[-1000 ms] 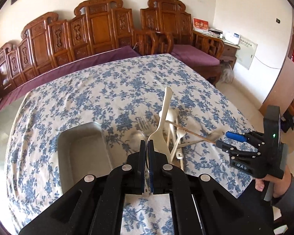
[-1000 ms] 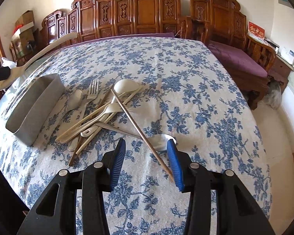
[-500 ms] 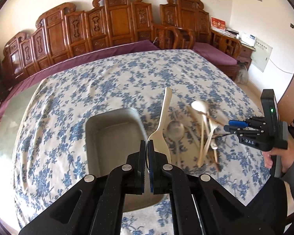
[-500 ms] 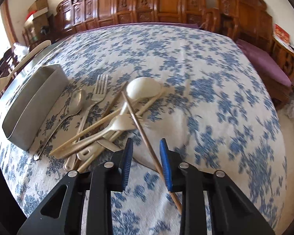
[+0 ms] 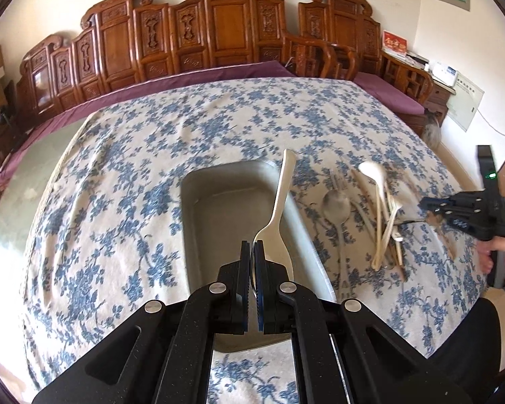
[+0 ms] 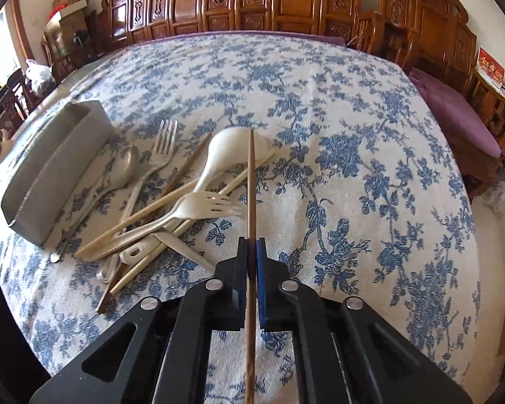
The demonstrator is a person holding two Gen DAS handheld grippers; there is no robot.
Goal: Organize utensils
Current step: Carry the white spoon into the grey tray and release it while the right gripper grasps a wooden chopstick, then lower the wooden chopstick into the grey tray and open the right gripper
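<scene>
I have a cream plastic spoon point(image 5: 275, 235) pinched by its bowl in my left gripper point(image 5: 253, 252); its handle sticks up and away from me, hanging over the grey rectangular tray point(image 5: 198, 208). The part of the bowl between the pads is hidden, so I cannot see how much of it is caught. In the right wrist view that same tray point(image 6: 50, 168) is only a side wall at the left edge, its inside out of sight, and the held spoon barely shows there.

My right gripper point(image 6: 251, 252) has just been closing and its jaws now pinch a brown wooden chopstick point(image 6: 250, 208), which runs straight through them; its far tip lies over the white ladle-shaped spoon point(image 6: 225, 151) and its near end is cut off at the bottom of the frame. From the left wrist that gripper point(image 5: 431, 207) is blurred and the stick in it is hard to make out.

The heap beside the tray is clearer from the right: a cream fork point(image 6: 202, 205), a metal fork point(image 6: 165, 144), a metal spoon point(image 6: 126, 165), pale chopsticks point(image 6: 158, 208) crossing beneath. Their lower ends tangle and I cannot sort them. Everything rests on a blue-flowered tablecloth point(image 6: 353, 134), with carved wooden benches point(image 5: 225, 27) behind
</scene>
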